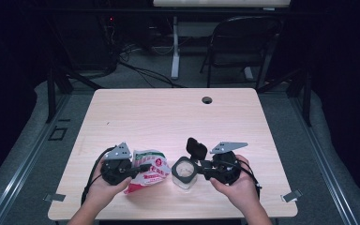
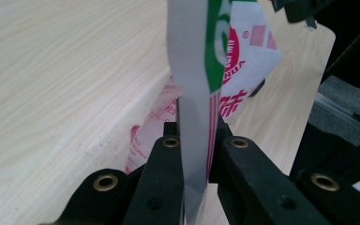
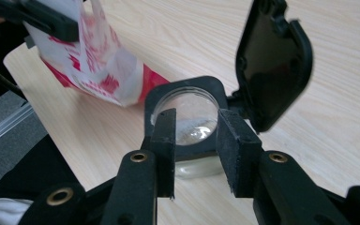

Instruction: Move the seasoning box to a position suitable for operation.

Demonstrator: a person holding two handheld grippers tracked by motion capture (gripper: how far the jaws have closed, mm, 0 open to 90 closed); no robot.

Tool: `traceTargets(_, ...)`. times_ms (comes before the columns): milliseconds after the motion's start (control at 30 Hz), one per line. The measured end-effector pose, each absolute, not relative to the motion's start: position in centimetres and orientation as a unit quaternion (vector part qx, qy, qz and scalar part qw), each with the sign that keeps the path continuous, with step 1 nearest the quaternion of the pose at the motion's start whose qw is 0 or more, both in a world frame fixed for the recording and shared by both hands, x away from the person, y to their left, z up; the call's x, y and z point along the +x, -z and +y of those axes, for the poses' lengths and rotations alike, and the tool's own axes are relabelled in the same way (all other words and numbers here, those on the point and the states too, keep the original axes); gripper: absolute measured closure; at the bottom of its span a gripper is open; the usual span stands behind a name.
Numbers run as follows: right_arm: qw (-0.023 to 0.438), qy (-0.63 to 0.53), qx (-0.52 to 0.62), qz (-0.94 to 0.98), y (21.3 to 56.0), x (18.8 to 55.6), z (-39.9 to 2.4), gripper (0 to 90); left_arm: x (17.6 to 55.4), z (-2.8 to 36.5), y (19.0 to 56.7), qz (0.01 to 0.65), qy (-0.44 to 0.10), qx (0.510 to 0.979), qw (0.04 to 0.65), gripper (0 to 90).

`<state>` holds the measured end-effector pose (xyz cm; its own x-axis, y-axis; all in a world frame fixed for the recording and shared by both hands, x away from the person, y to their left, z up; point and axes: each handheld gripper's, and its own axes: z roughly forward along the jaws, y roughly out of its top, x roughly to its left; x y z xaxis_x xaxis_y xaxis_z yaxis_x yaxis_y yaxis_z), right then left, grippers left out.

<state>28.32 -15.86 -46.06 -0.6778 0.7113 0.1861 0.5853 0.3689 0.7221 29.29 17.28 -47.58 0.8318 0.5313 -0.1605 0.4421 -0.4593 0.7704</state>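
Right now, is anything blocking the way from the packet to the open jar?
Nothing visible blocks it. The packet, pinched in the left tool, sits just beside the jar, with bare table around them. The jar's black lid is flipped up and back, so its mouth is open.

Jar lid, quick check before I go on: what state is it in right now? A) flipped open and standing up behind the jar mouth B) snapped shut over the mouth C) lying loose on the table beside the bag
A: the black hinged lid stands raised behind the open mouth of the clear jar, still attached at its rim.
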Motion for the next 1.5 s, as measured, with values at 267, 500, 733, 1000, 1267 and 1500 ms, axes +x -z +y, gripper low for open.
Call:
traceTargets(267,0.066,-0.405,0.364,0.836,45.8,28.4,-13.8,68.8,28.7,16.9,49.1,0.289,-0.036,0.856,0.427,90.0)
traceTargets(500,0.051,-0.402,0.347,0.846,46.1,28.5,-12.5,68.9,28.3,16.6,49.4,0.291,-0.035,0.854,0.430,90.0)
traceTargets(733,0.030,-0.407,0.333,0.850,46.2,28.4,-11.5,68.9,28.2,16.4,49.6,0.290,-0.028,0.854,0.432,90.0)
traceTargets(1000,0.012,-0.411,0.313,0.856,46.0,28.0,-10.5,68.6,28.3,16.3,49.6,0.288,-0.023,0.855,0.432,90.0)
traceTargets(1267,0.001,-0.410,0.303,0.860,46.1,27.7,-9.7,68.6,28.2,16.2,49.7,0.287,-0.023,0.855,0.430,90.0)
traceTargets(1500,-0.003,-0.405,0.302,0.863,46.6,27.6,-9.0,67.5,28.2,16.1,49.8,0.285,-0.021,0.856,0.431,90.0)
